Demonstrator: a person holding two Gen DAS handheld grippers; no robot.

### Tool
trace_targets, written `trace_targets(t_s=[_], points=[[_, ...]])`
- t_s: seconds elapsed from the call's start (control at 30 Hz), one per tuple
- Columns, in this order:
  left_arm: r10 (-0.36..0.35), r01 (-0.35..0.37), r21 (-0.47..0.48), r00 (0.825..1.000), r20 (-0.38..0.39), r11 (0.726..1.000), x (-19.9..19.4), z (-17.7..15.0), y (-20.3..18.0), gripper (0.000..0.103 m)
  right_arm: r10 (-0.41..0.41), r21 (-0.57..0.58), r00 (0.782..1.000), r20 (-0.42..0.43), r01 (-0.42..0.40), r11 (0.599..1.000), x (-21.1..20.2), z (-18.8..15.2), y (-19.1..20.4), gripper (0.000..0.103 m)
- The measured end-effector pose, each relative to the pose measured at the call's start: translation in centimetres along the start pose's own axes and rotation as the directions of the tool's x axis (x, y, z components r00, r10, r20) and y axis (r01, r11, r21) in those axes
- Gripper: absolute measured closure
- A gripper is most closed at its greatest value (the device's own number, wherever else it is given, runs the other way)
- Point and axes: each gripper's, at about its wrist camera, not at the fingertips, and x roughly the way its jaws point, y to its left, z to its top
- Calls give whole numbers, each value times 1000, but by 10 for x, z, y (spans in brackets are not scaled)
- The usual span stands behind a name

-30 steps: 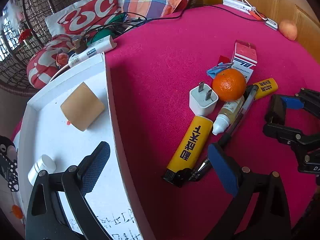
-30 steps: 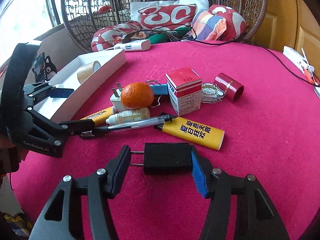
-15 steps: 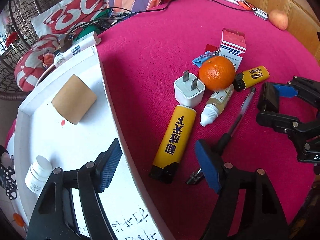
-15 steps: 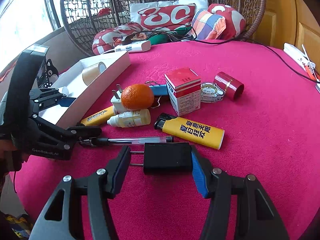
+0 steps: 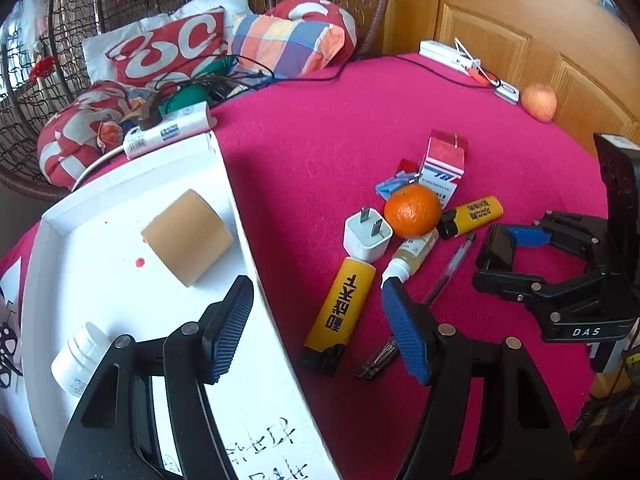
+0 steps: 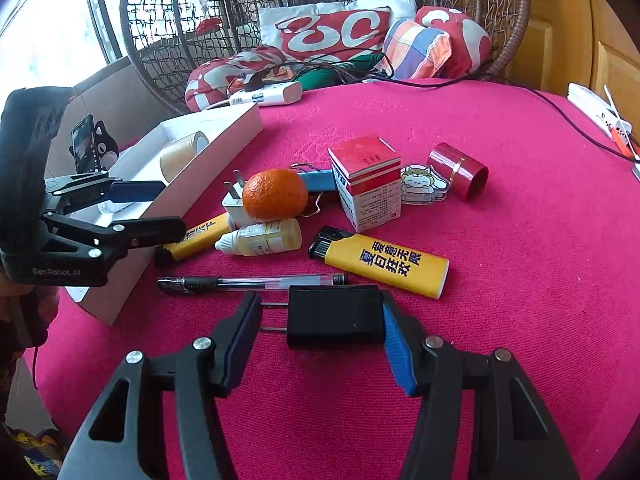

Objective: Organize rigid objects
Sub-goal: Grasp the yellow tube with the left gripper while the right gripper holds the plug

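On the pink tablecloth (image 6: 520, 240), clutter sits in one loose group beside a white tray (image 5: 224, 184).

Right gripper (image 6: 320, 320): jaws clenched on a black plug adapter (image 6: 334, 312), prongs pointing toward its left finger. Adapter low over the cloth; contact with the cloth cannot be told. A pen (image 6: 248, 282) lies just beyond it, crosswise.

Left gripper (image 5: 316, 320): jaws released, nothing between them. One finger hangs over the tray, the other over the cloth, near the clip end of the pen (image 5: 436, 284). The tray wall runs between the two fingers.

In the tray: roll of brown tape (image 5: 188, 236) and a small white bottle (image 5: 80, 356), well apart.

In the pile:
- orange (image 6: 275, 194) touching a white charger (image 5: 367, 234)
- dropper bottle (image 6: 260, 237) just in front of the orange
- yellow lighter (image 5: 340, 312) by the tray
- second yellow lighter (image 6: 384, 262) near the adapter
- red-and-white box (image 6: 366, 182), upright
- cat sticker (image 6: 420, 184) and red cap (image 6: 458, 170) beside the box
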Motion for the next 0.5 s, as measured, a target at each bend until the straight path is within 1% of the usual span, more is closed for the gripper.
trace_targets(t_s=[0.03,0.07,0.1,0.13,0.17,0.3,0.33,0.4,0.47,0.5], points=[[-6,6,-4,1000,26,1000,-7,1,1,35,1,0,1000,0,-1,1000,0,0,-1,45],[-26,27,-6,998,51,1000,-13,3,1,35,2,1,1000,0,-2,1000,0,0,-1,45],[-55,55,-1,997,61,998,-16,4,0,35,3,2,1000,0,-3,1000,0,1,-1,45],[-74,74,9,996,51,997,-14,6,-2,35,5,3,1000,0,-5,1000,1,1,-1,45],[-73,72,22,997,34,997,-11,7,-5,35,6,4,1000,0,-6,1000,1,1,-1,45],[-3,9,84,998,-62,996,20,5,-20,36,7,4,1000,0,-7,1000,1,1,-2,44],[0,7,89,997,-80,996,27,3,-21,36,6,4,1000,0,-6,1000,1,1,-1,45],[49,-38,125,995,-84,991,32,4,-26,36,5,2,1000,0,-5,1000,1,1,-1,45],[58,-43,140,993,-100,989,35,4,-28,42,2,0,1000,-1,-2,1000,1,1,-1,45],[52,-36,144,993,-109,989,36,3,-27,43,2,0,1000,0,-2,1000,1,1,-1,45]])
